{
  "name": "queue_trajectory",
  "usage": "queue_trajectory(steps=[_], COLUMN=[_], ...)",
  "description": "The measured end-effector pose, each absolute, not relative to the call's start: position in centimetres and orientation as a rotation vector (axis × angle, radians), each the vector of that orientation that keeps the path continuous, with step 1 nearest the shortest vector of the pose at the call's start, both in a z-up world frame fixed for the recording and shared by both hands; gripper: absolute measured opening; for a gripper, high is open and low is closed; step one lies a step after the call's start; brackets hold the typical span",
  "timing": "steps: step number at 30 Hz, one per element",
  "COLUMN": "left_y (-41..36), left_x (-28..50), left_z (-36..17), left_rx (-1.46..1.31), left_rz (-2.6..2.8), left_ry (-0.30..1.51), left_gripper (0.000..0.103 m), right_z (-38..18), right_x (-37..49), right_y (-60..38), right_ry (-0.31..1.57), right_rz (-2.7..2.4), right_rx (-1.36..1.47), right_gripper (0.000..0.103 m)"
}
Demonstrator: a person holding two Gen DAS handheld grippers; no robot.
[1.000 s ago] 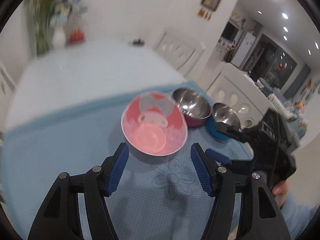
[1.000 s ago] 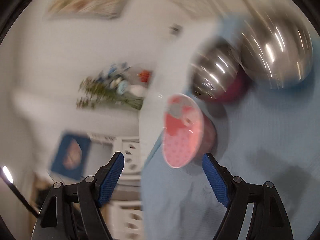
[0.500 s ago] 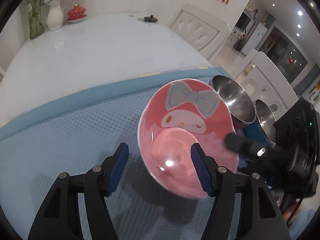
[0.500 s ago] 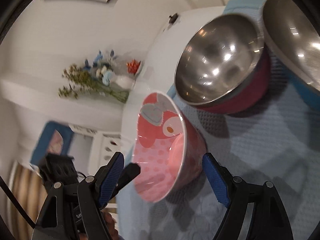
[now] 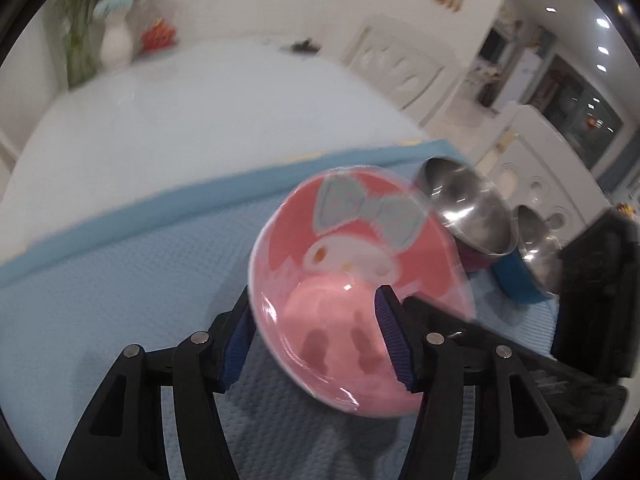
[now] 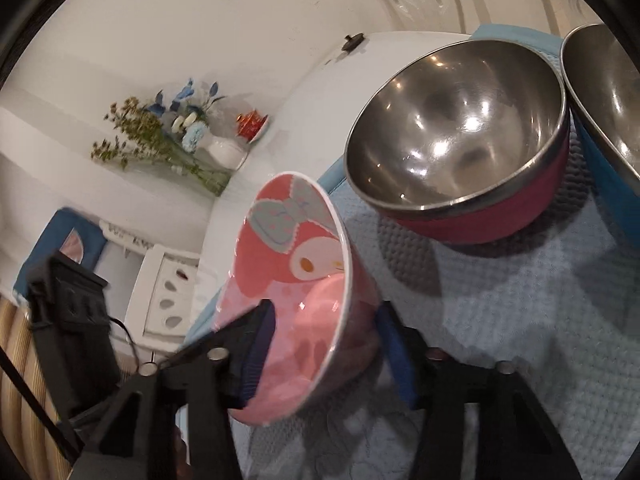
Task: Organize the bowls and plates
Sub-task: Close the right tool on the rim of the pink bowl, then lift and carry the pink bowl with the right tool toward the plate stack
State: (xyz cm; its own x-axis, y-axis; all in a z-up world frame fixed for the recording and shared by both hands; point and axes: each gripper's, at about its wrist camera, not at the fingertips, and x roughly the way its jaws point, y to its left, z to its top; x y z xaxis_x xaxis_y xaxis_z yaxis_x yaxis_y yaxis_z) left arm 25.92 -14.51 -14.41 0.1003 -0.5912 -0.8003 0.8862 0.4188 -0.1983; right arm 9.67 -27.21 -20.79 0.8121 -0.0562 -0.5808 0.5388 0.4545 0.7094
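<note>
A pink cartoon bowl (image 5: 352, 280) with a blue bow print is tilted above the blue mat (image 5: 120, 300). My left gripper (image 5: 316, 336) straddles its near rim, one finger outside, one inside. My right gripper (image 6: 328, 356) straddles the bowl (image 6: 296, 292) from the other side, one finger inside, one under its outer wall. Whether either pinches the rim is unclear. A steel bowl with a maroon outside (image 6: 464, 140) and a steel bowl with a blue outside (image 6: 612, 100) sit on the mat beyond, also seen in the left wrist view (image 5: 468, 216) (image 5: 536, 256).
The mat lies on a white table (image 5: 208, 112). A vase of flowers (image 5: 116, 40) and a red dish (image 5: 160, 36) stand at its far end. White chairs (image 5: 400, 68) line the right side.
Both grippers have moved in on the pink bowl and narrowed around its rim. The bowl has tipped up from the mat.
</note>
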Motion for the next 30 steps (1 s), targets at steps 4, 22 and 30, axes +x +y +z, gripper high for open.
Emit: queue_trajectory(steps=[4,22,30], left_y=[-14.1,-6.6,-0.7], left_x=[24.1,17.5,11.6], left_z=[-11.6,-4.9,-2.4], left_rx=[0.403,0.319,0.258], left_rz=[-1.153,-1.106,-1.110], left_ry=[0.859,0.791,0.751], left_gripper=[0.055,0.055,0.058], right_z=[-20.8,-11.4,-7.2], right_x=[9.6,2.5,-3.9], right_y=[-25.9,-18.9,-13.1], right_ry=[0.602,0.520,0.492], right_rz=[-0.428,-0.385,-0.340], right_rx=[0.940,0.796,0.797], right_gripper=[0.027,0.023,0.023])
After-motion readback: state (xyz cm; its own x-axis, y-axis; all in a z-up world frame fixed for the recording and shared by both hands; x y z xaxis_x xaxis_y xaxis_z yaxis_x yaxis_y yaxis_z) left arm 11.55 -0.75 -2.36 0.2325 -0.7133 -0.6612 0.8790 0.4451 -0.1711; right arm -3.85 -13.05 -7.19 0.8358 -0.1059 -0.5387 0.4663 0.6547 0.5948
